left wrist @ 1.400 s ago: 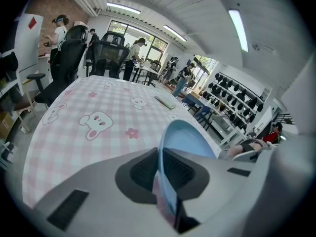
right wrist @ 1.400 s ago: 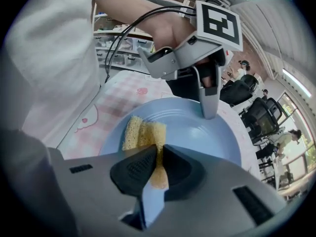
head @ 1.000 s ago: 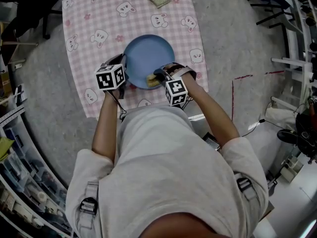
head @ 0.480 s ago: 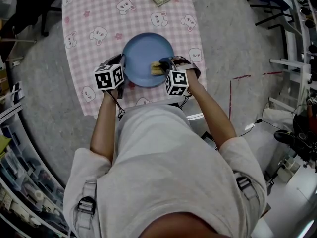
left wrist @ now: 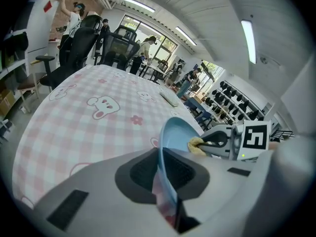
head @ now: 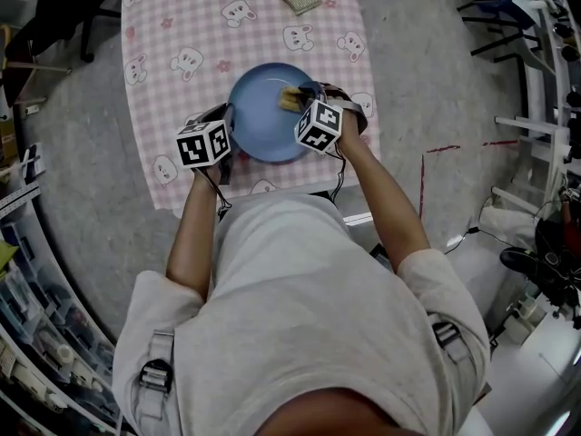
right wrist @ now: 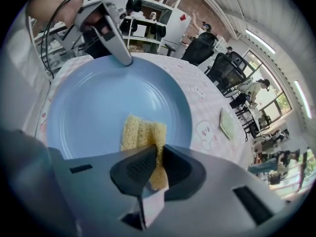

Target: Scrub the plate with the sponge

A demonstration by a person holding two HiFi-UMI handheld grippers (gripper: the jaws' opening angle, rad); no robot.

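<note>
Clearly the soft, squashy sponge (right wrist: 142,132) folds where the right tool (right wrist: 157,166) pinches it; the left tool (left wrist: 165,171) grips the stiff, probably slippery plate (left wrist: 174,131) by its rim.

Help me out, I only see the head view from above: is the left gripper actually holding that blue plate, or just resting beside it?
Observer: Holding it. The left gripper view shows the left gripper with its jaws shut on the plate at its rim.
Operator: And the yellow thing on the right?
Observer: A sponge, folded and pinched between the jaws of the right gripper.
Operator: Is it touching the plate?
Observer: It appears so; its free end lies against the plate's inner face.
</note>
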